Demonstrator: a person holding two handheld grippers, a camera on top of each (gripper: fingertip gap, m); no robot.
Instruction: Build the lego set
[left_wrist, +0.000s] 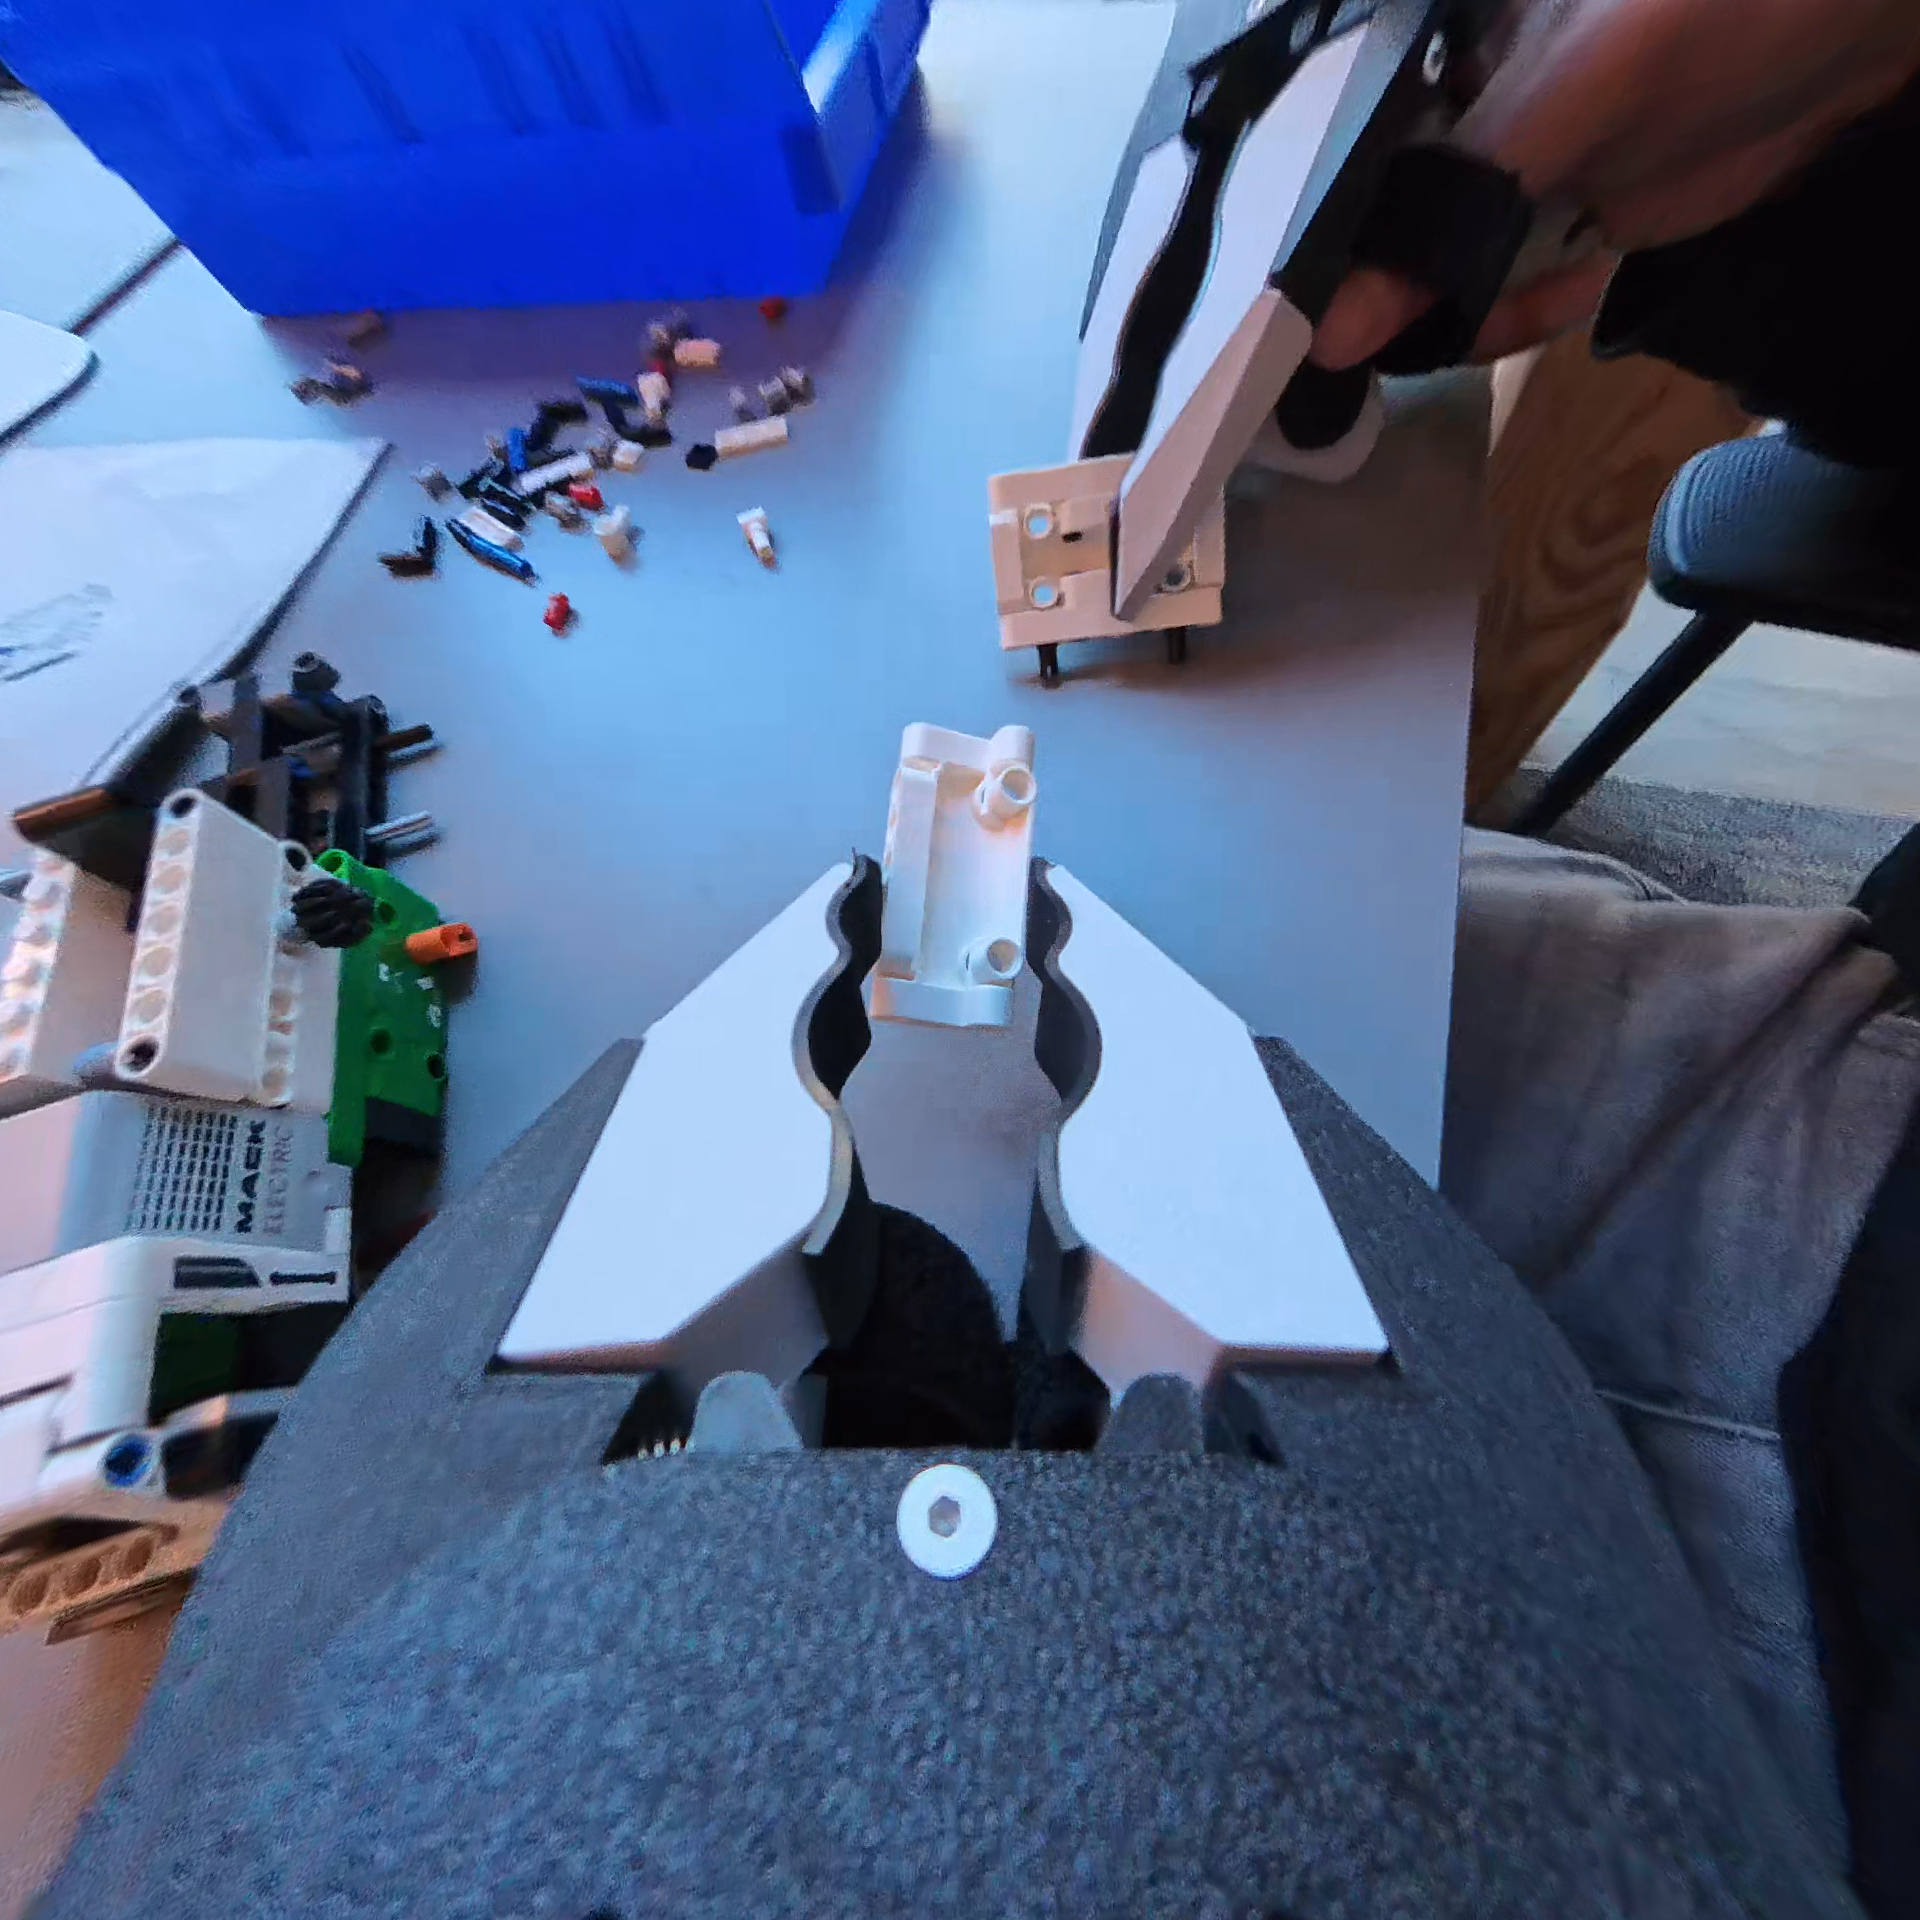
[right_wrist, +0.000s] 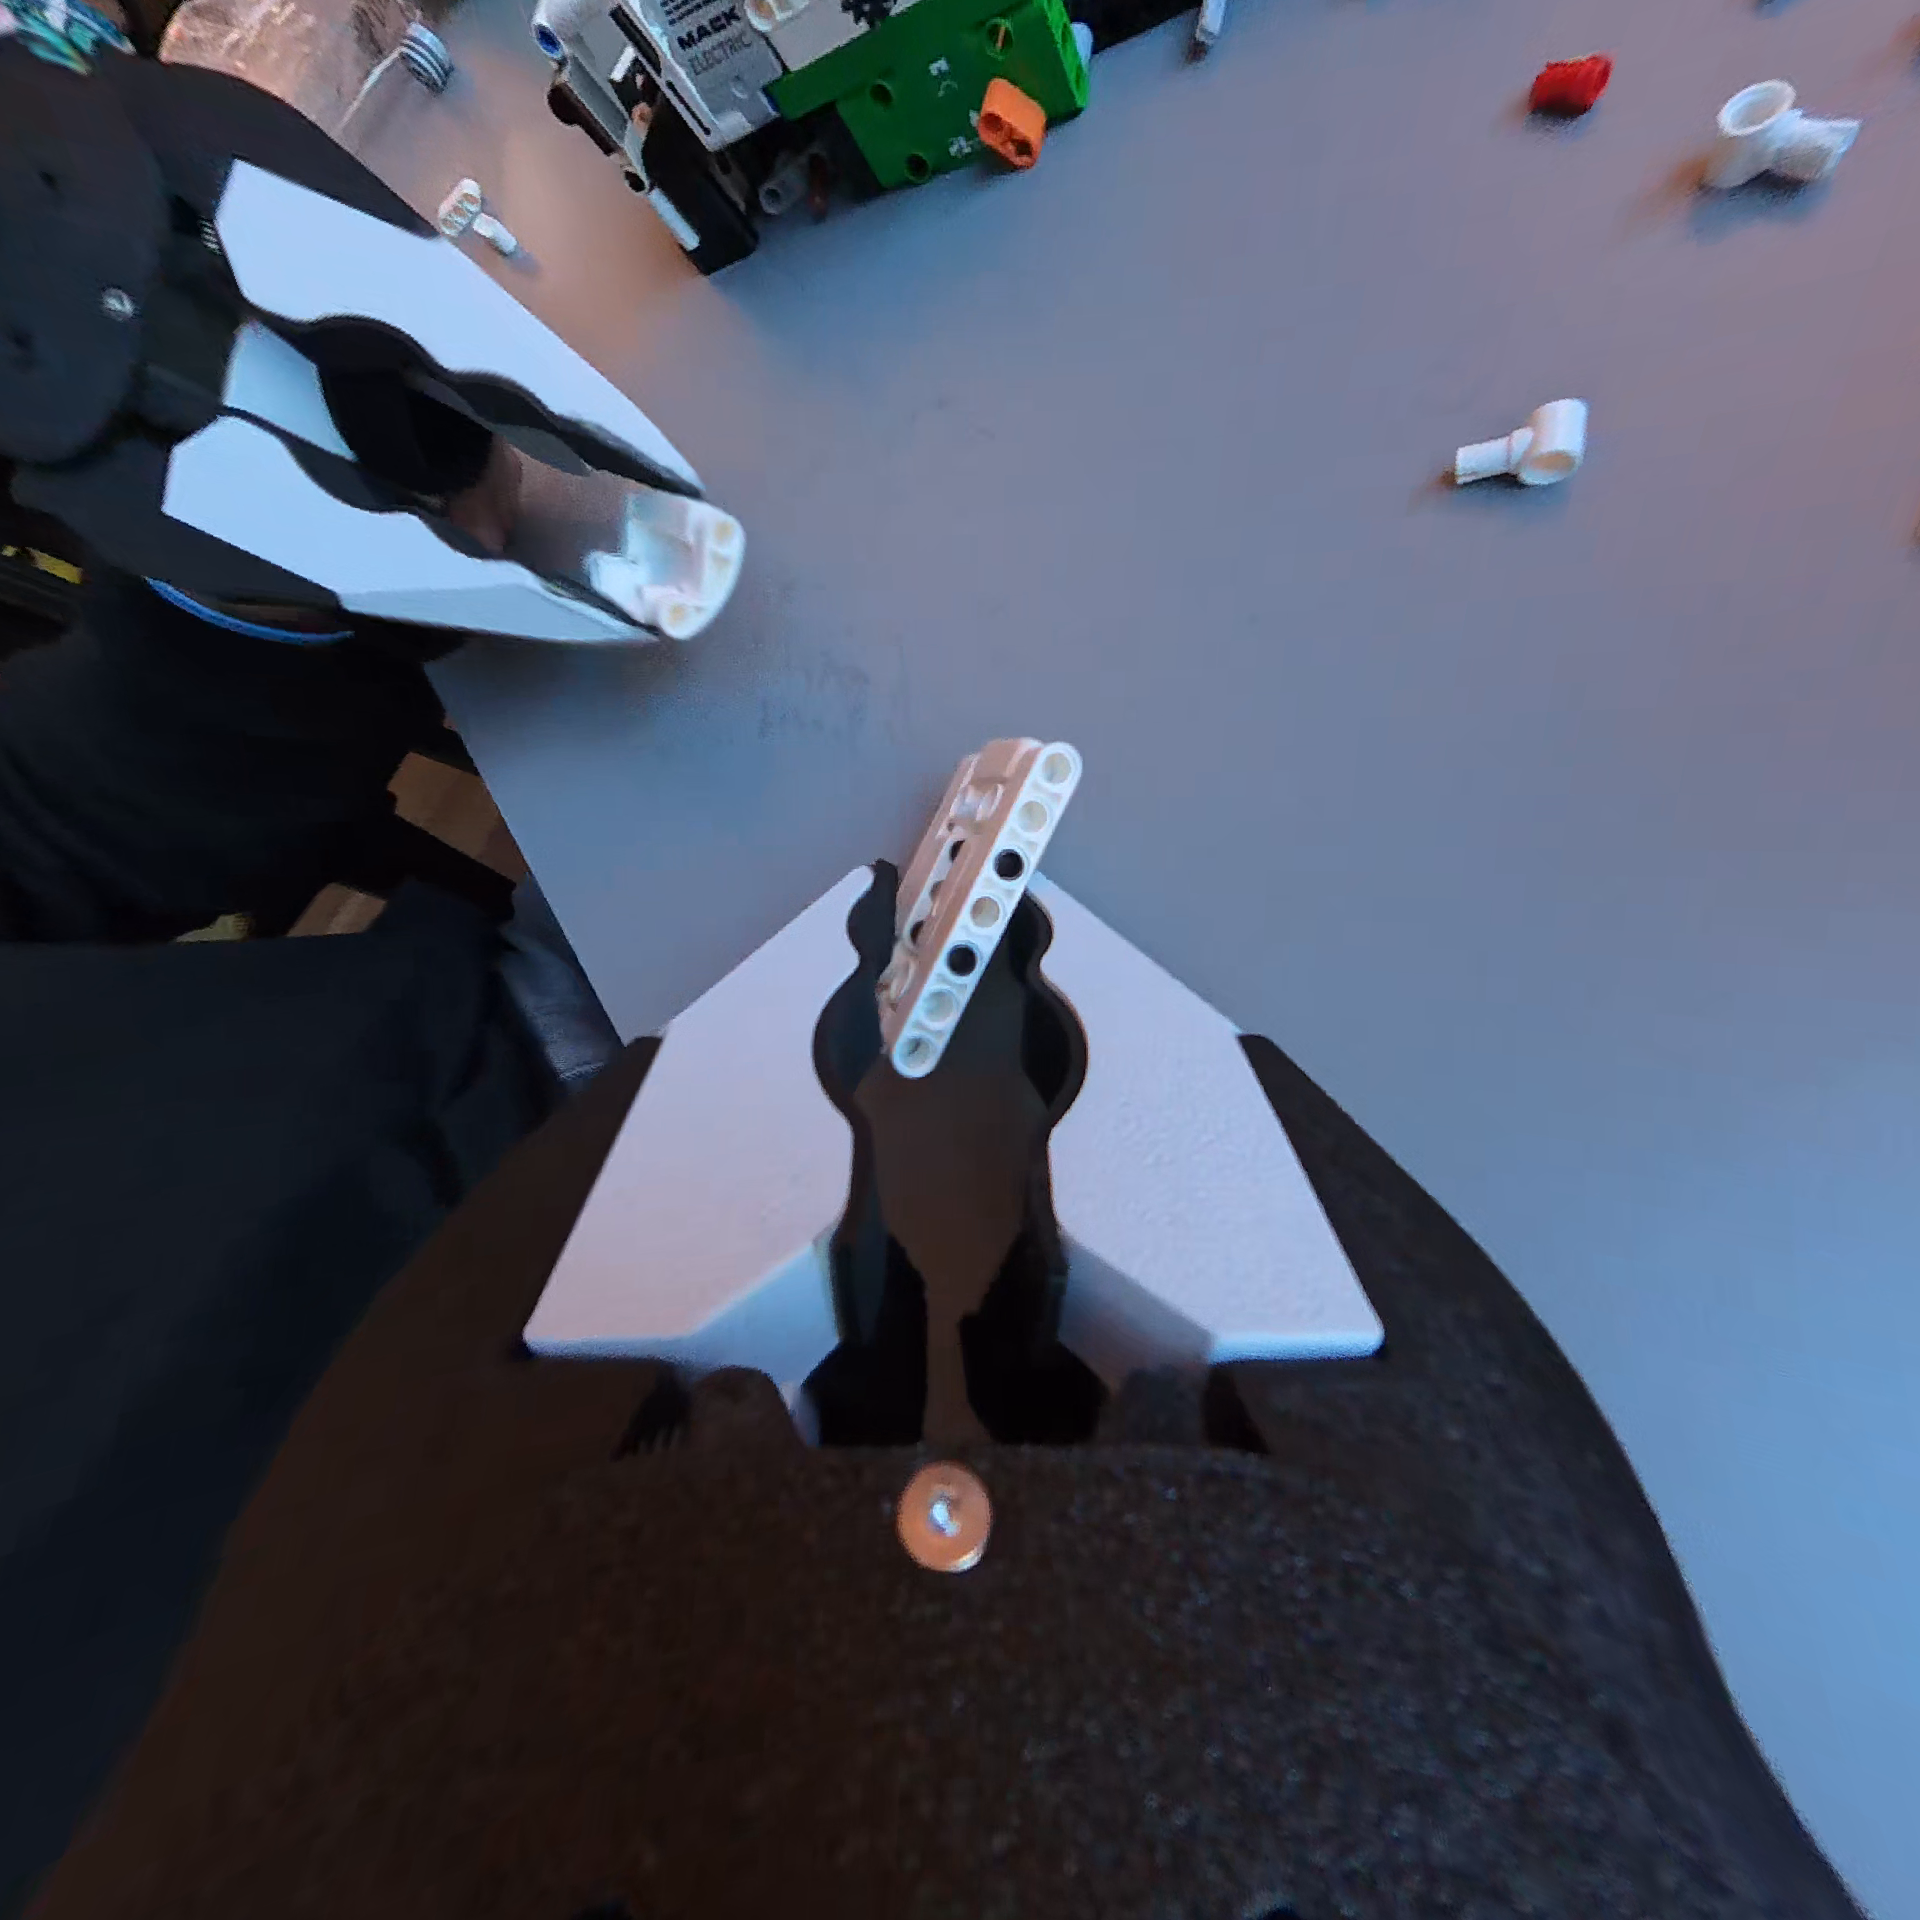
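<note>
My left gripper (left_wrist: 956, 888) is shut on a small white panel piece (left_wrist: 951, 821), which it holds upright a little above the grey table (left_wrist: 727, 707). My right gripper (right_wrist: 961, 894) is shut on a white flat panel with a row of holes (right_wrist: 982, 899), tilted to the right. In the left wrist view the right gripper (left_wrist: 1120, 566) is at the upper right with that panel (left_wrist: 1044, 566), and two black pins stick out below the panel. In the right wrist view the left gripper (right_wrist: 681, 561) is at the left with its piece (right_wrist: 665, 571).
A partly built white and green truck (left_wrist: 239, 1039) stands at the left, also in the right wrist view (right_wrist: 831, 94). Loose pieces (left_wrist: 582, 457) lie before a blue bin (left_wrist: 468, 135). White connectors (right_wrist: 1527, 447) and a red piece (right_wrist: 1569, 83) lie apart. A paper sheet (left_wrist: 135, 540) lies at the left, and a chair (left_wrist: 1766, 540) stands beyond the table's right edge. About 10 cm separates my left fingertips from my right.
</note>
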